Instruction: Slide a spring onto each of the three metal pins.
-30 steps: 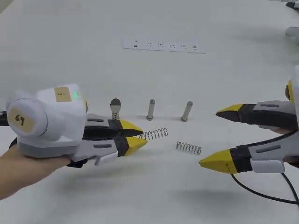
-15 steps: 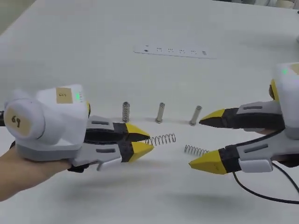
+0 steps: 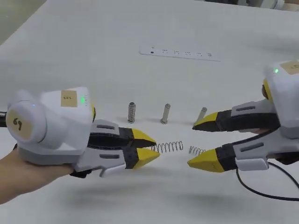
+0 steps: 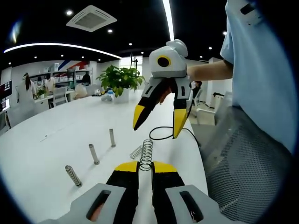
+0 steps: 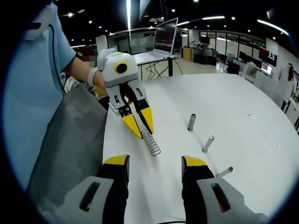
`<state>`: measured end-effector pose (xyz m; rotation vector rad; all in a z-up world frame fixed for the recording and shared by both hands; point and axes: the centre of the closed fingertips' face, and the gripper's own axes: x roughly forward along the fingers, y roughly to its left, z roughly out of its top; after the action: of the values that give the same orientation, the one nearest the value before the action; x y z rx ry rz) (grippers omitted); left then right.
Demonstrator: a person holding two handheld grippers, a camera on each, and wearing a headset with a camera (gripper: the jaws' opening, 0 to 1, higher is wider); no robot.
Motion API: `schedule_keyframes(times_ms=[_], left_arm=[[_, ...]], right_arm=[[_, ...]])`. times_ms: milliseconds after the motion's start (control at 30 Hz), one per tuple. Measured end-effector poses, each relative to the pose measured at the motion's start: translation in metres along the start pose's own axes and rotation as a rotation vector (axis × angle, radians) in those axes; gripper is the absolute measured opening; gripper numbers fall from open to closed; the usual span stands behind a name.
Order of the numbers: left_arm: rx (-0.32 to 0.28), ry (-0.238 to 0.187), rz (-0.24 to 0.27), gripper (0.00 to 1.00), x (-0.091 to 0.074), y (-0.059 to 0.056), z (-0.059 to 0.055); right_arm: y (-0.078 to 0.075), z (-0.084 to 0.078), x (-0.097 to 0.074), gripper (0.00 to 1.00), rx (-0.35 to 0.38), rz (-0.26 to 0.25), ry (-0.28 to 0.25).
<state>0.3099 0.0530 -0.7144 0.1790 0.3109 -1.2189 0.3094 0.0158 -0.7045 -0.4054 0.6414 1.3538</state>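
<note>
Since the earlier frame the right gripper (image 3: 191, 144) has advanced toward the left gripper (image 3: 155, 147). Its yellow-tipped jaws are spread wide and empty, with the loose spring (image 3: 196, 150) lying at their tips. The left gripper, marked "69" on its round white housing, is clamped on one end of the held spring (image 3: 169, 147), a wire coil projecting straight from the tips. Behind stand three metal pins. The left pin (image 3: 131, 112) carries a spring, while the middle pin (image 3: 166, 113) and right pin (image 3: 202, 113) are bare. The matte white table (image 3: 93, 56) also bears a white power strip (image 3: 180, 52). The room is an open office with recessed ceiling lights.
</note>
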Motion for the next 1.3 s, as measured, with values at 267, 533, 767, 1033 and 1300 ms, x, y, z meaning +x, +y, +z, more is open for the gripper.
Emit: schedule_keyframes(times_ms=[267,533,767,1033,1300], left_arm=[[-0.005,-0.004,-0.009,0.02,0.0,-0.002,0.002],[-0.011,0.002,-0.029,0.02,-0.001,-0.005,0.0],[-0.013,0.007,-0.039,0.02,-0.001,-0.005,-0.001],[-0.016,0.008,-0.052,0.02,0.0,-0.006,-0.002],[-0.019,0.012,-0.056,0.02,0.0,-0.007,-0.004]], right_arm=[[0.001,0.0,0.005,0.33,-0.011,0.026,0.004],[0.003,-0.001,0.012,0.25,-0.032,0.057,0.021],[0.008,0.0,0.016,0.2,-0.039,0.09,0.029],[0.008,-0.004,0.018,0.15,-0.045,0.103,0.041],[0.008,-0.006,0.019,0.11,-0.053,0.108,0.045]])
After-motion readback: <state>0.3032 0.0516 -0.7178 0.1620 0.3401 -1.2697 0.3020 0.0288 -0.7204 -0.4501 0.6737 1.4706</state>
